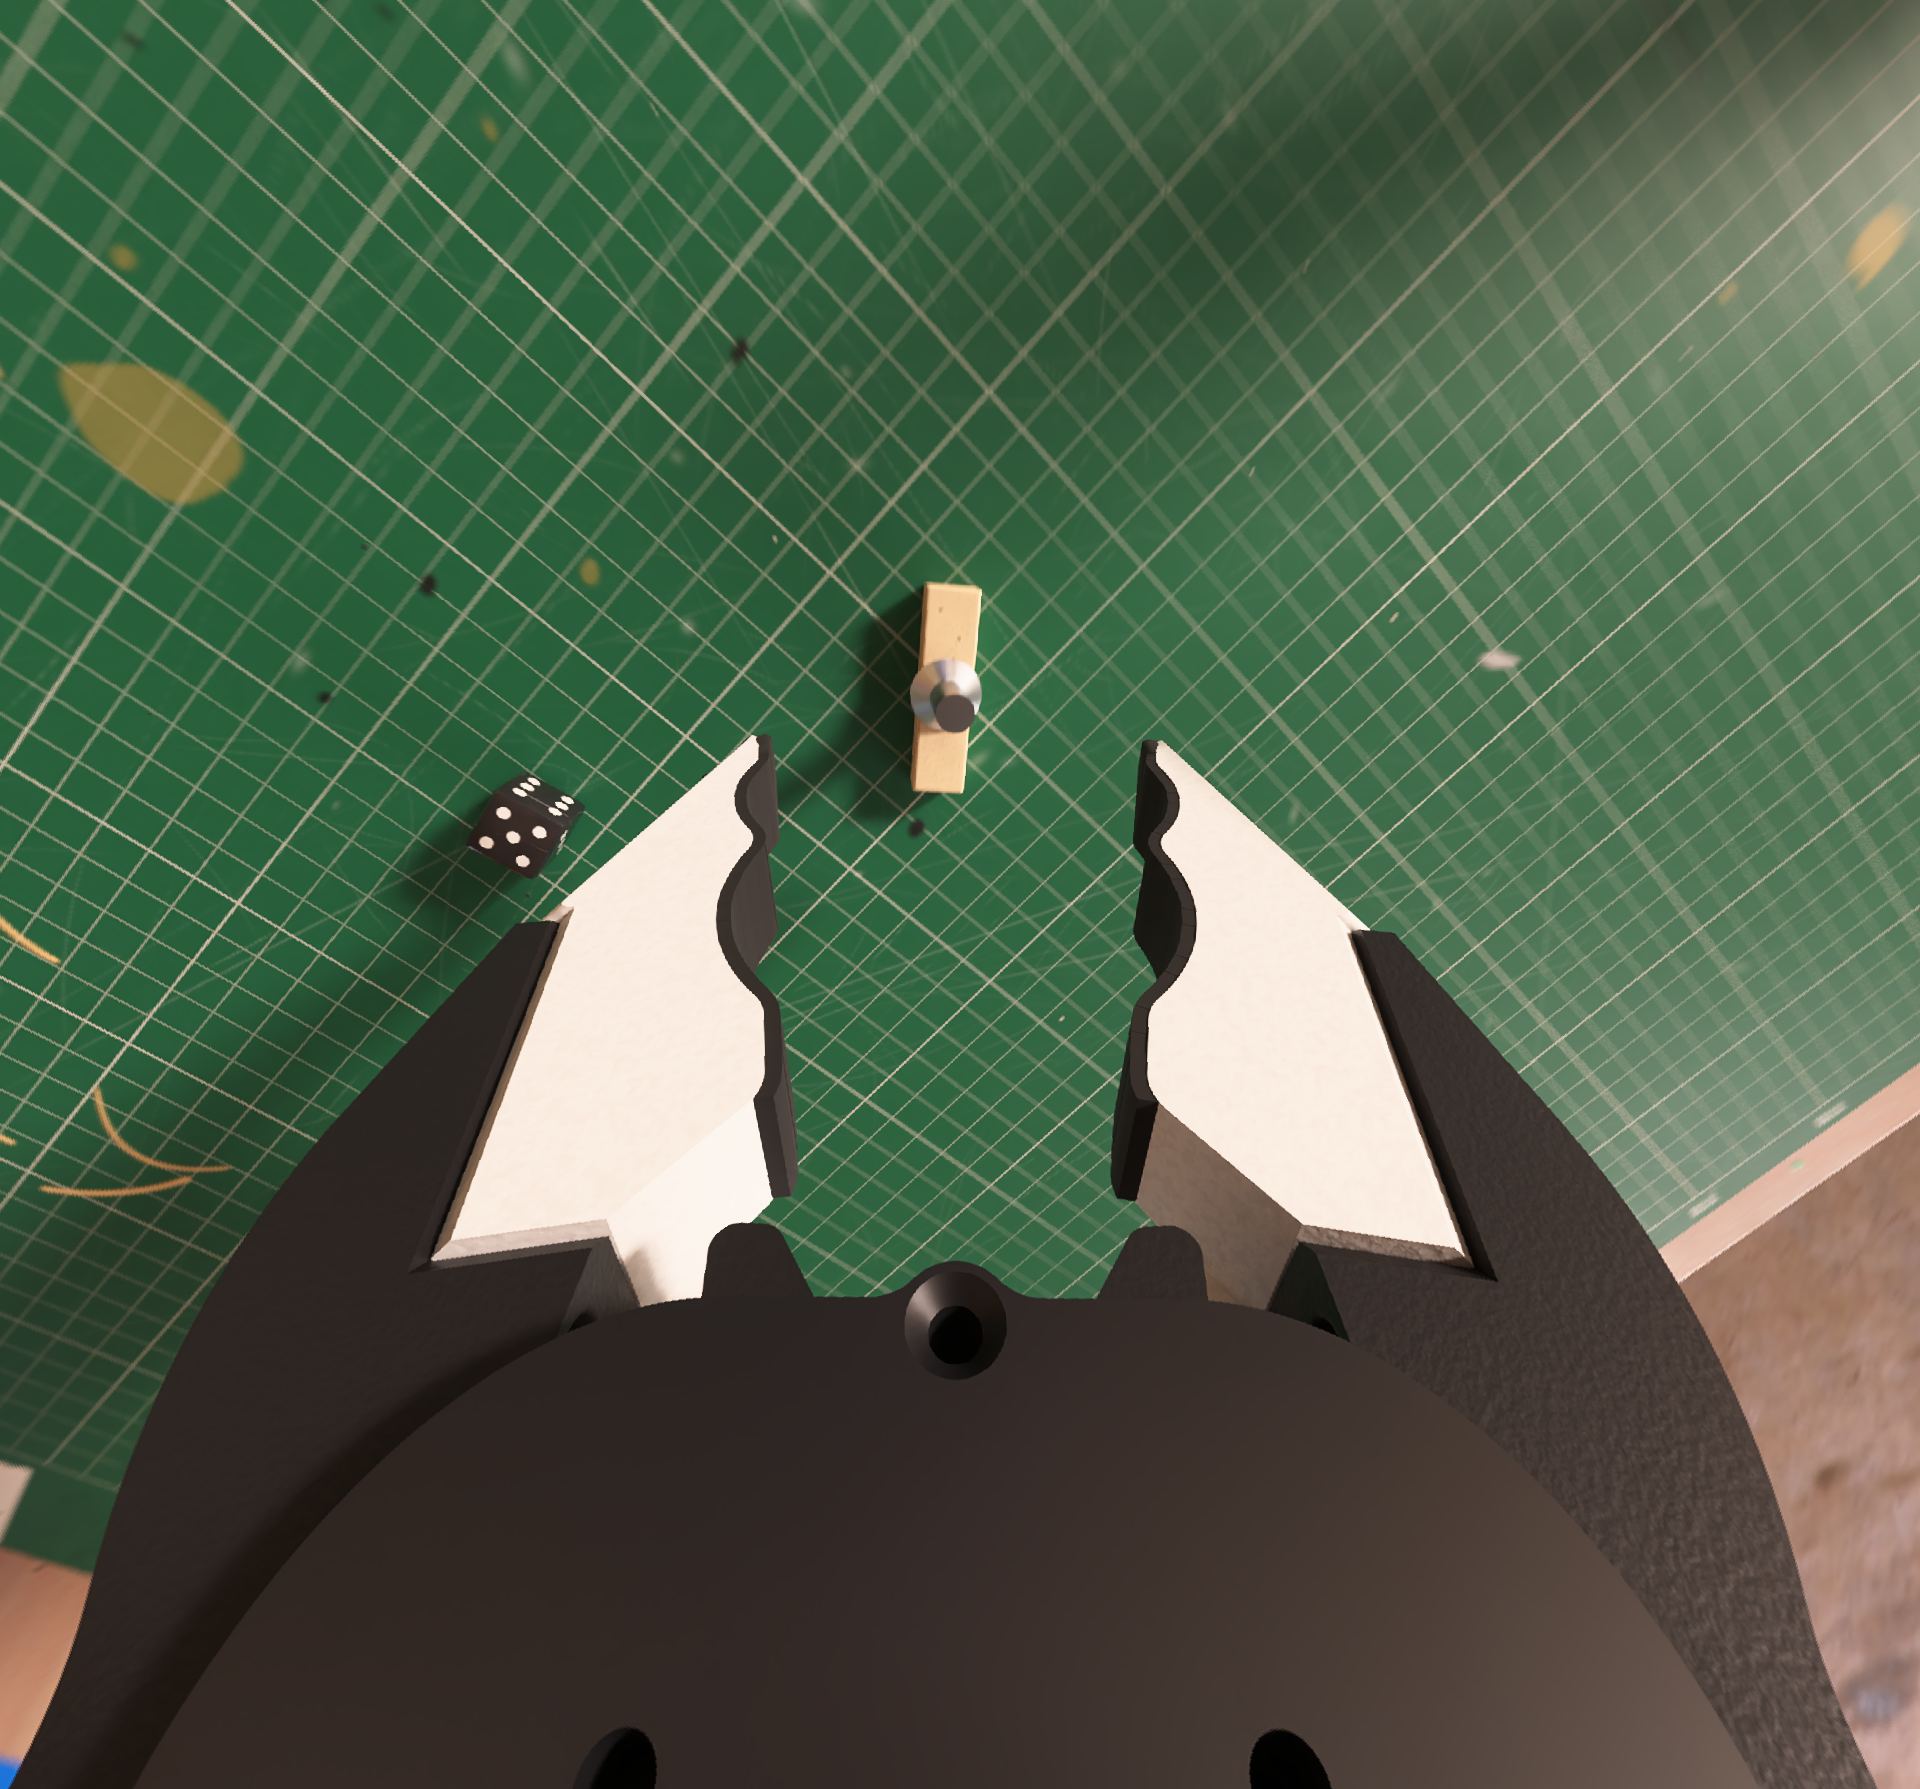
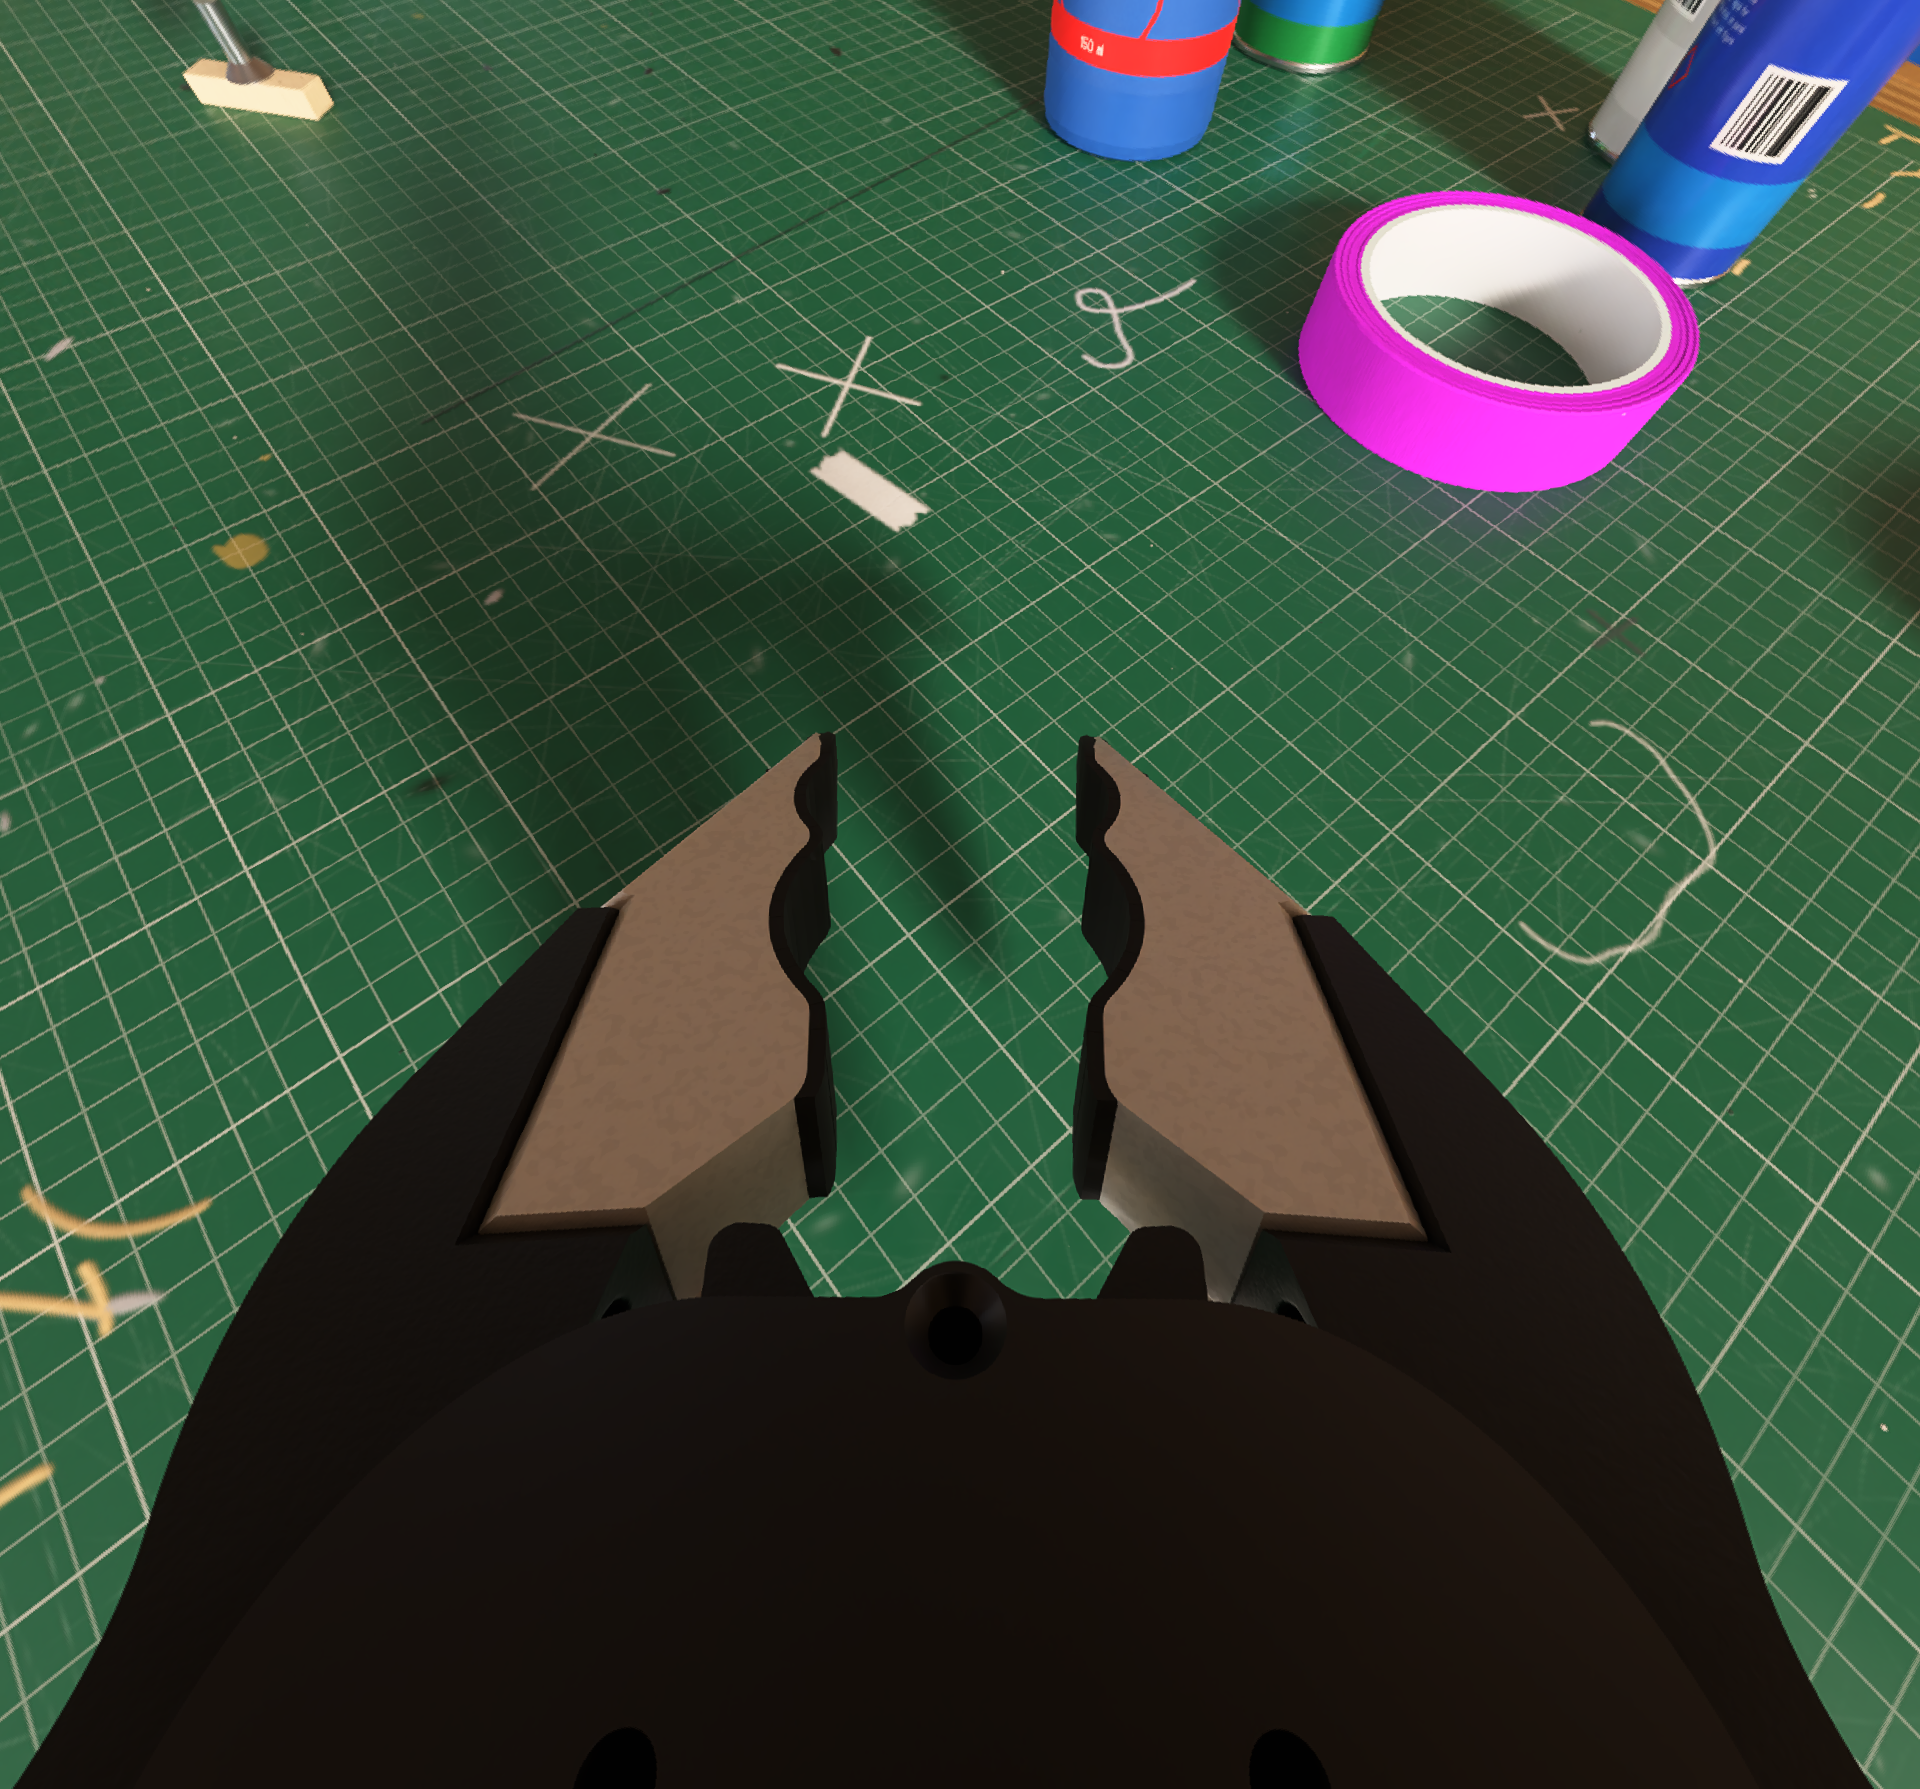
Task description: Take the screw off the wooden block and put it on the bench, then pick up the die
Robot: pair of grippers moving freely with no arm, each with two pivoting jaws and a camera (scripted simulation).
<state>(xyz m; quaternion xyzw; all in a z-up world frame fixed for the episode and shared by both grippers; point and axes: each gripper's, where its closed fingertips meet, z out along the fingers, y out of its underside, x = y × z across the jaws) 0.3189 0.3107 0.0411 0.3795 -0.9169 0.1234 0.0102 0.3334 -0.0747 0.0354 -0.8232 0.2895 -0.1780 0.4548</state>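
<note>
Left gripper (image 1: pixel 954 747) hangs over the mat, jaws spread, empty. Screw (image 1: pixel 947 697) stands head-down on the wooden block (image 1: pixel 947 686) — small, rigid, likely slippery; grip the shank. Die (image 1: pixel 525 825) lies beside, well inside the bench (image 1: pixel 1787 1180) edge. Right gripper (image 2: pixel 954 744) parted, empty.

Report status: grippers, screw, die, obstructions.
Left gripper open above screw, on wooden block. Right gripper open, idle. Die untouched. Nothing blocking.

I seem to be in a workshop: a scarred green cutting mat (image 2: pixel 623 233), spray cans (image 2: pixel 1132 66), pink tape roll (image 2: pixel 1455 409), wood-edged bench (image 1: pixel 1766 1189).
</note>
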